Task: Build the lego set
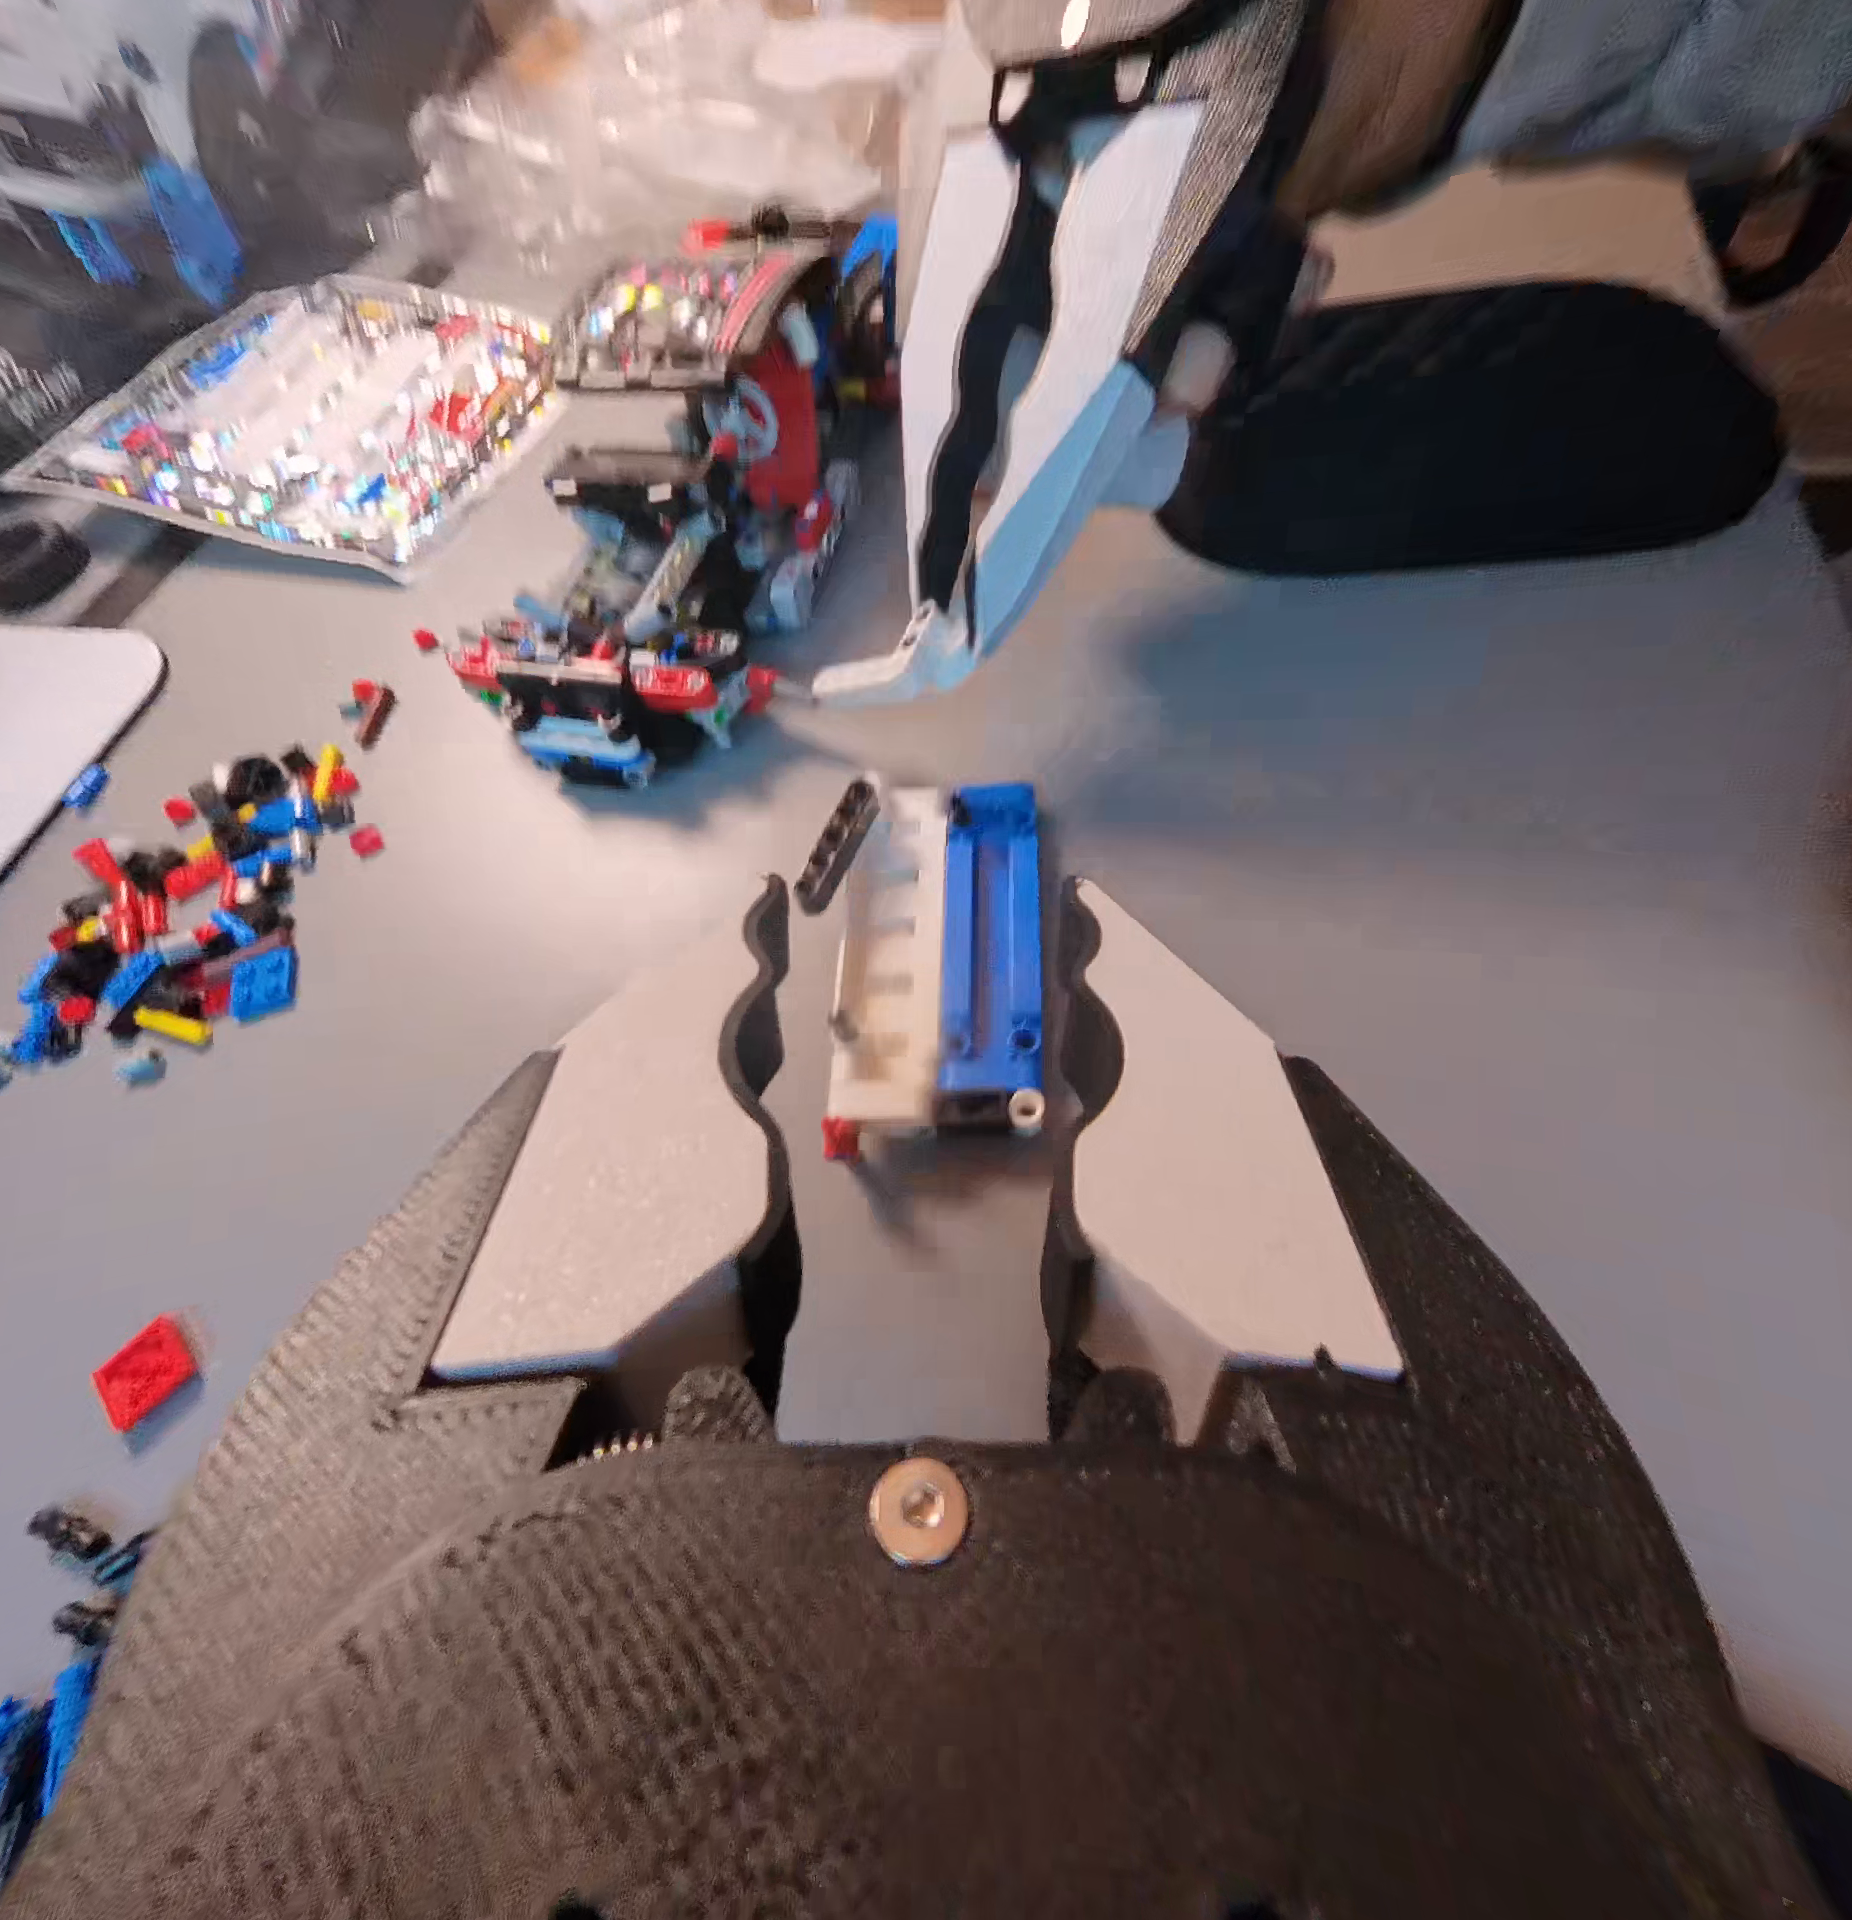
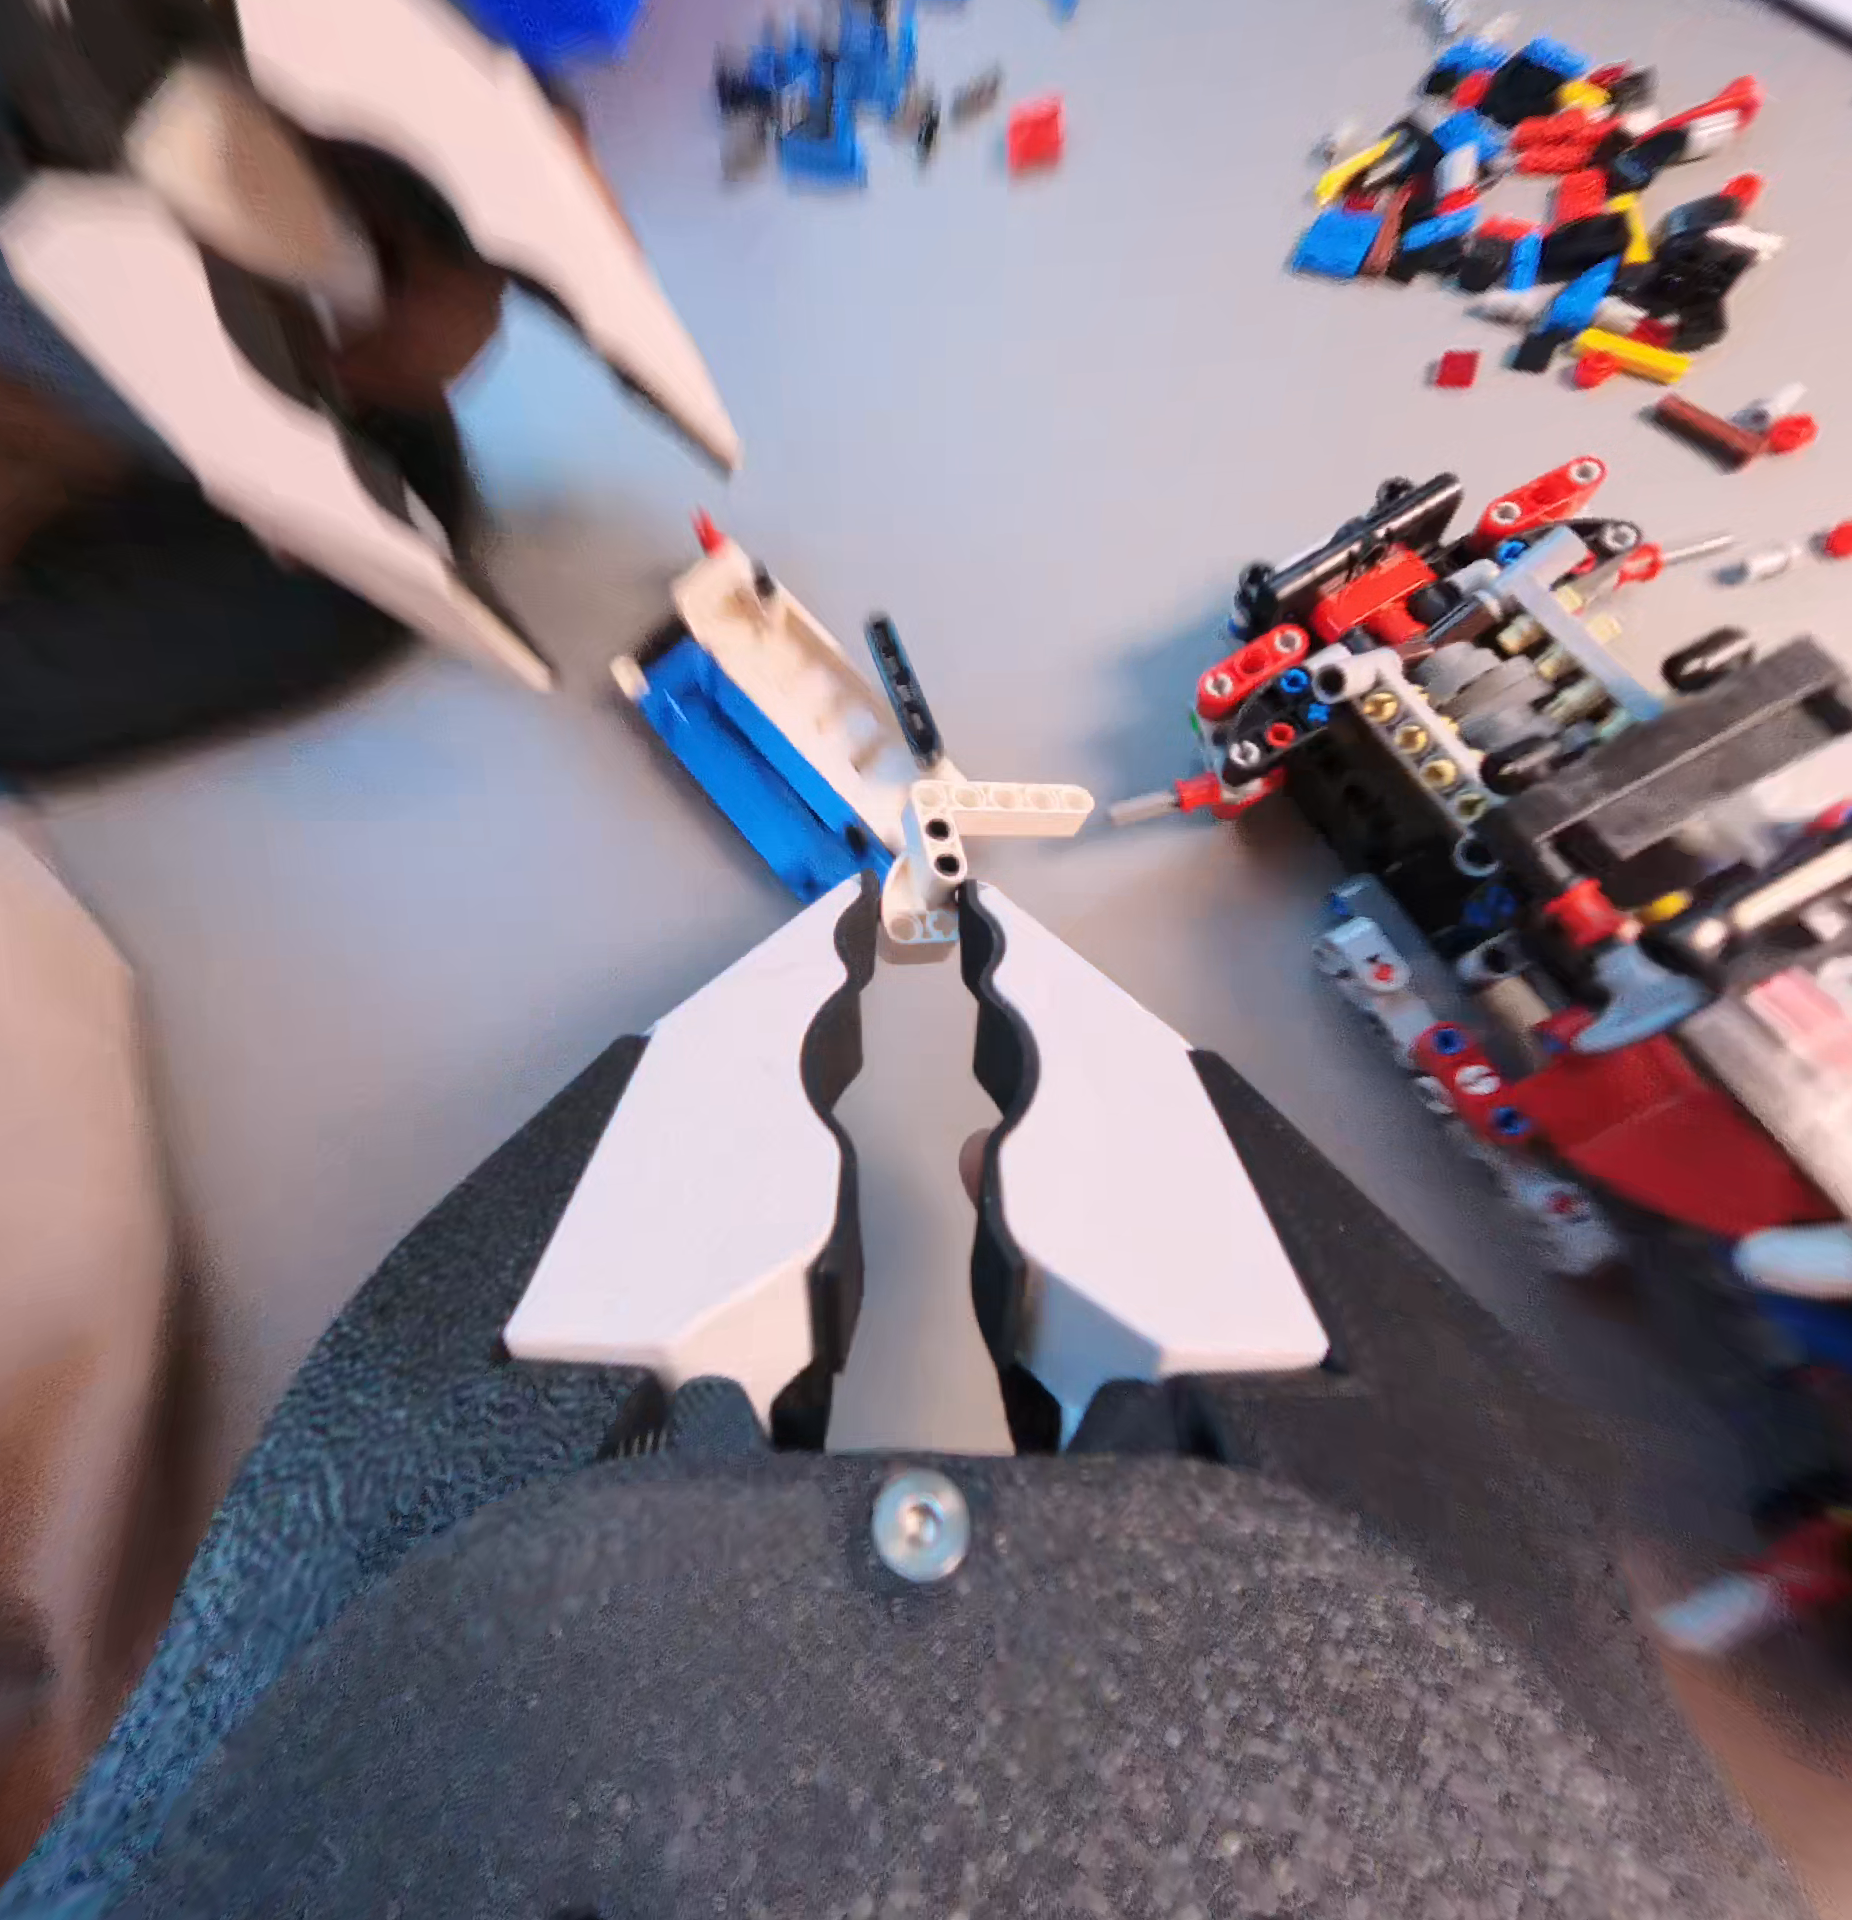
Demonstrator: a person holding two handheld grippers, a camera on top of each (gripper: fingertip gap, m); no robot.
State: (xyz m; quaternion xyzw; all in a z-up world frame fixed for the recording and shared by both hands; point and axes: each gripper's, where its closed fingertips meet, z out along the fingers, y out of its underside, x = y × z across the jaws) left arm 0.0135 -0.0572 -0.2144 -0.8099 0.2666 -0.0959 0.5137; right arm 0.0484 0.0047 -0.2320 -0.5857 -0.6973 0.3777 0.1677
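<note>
Left gripper (image 1: 917, 894) hangs over the grey table (image 1: 1421, 831), jaws spread and empty; the blue-and-white sub-assembly (image 1: 943, 956) lies flat on the table in the gap between its fingers, not gripped. Short black beam (image 1: 837, 847) beside it. Right gripper (image 2: 911, 894) is clamped on a white L-shaped beam (image 2: 963, 831) at its tips. Half-built red/black model (image 2: 1524, 790) sits to the right, loose brick pile (image 1: 174, 914) well apart (both frames motion-blurred)
</note>
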